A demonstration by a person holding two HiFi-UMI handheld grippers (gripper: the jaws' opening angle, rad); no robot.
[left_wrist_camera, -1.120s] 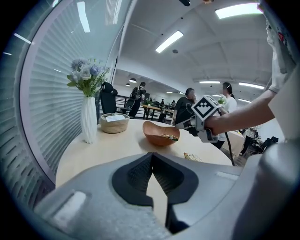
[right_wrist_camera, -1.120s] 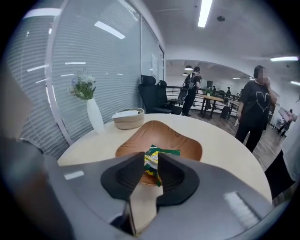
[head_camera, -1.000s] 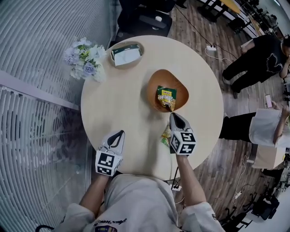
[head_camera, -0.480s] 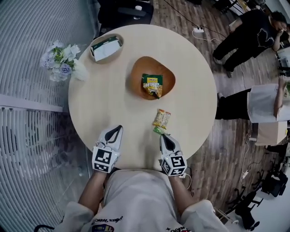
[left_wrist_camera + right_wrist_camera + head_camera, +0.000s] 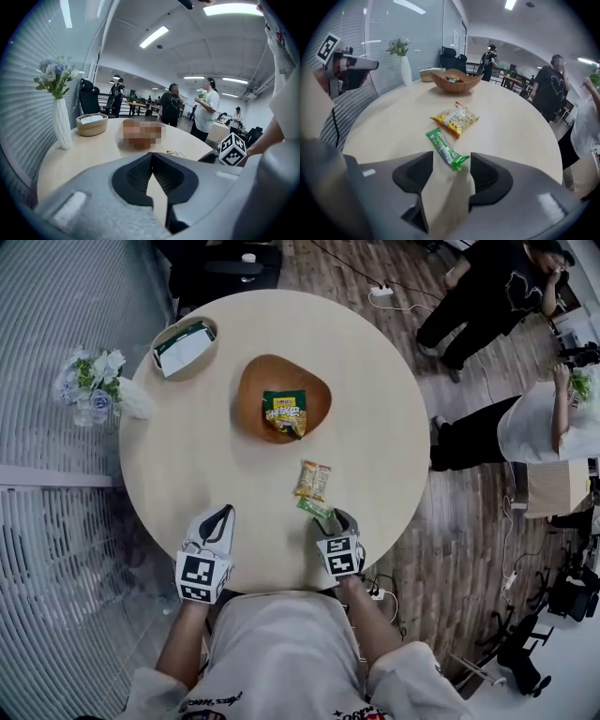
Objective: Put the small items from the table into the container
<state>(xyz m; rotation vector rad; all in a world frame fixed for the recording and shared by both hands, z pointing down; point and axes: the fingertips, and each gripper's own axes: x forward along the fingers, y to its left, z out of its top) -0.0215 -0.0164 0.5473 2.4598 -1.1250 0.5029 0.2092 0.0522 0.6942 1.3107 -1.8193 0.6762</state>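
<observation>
As the right gripper's (image 5: 451, 158) fingers (image 5: 415, 173) open, the green packet's (image 5: 442, 146) end lies between them.

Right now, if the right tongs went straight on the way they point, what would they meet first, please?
The green snack stick: its near end lies between the opening right tongs, untouched as far as I can see. The yellow snack packet lies just beyond it.
</observation>
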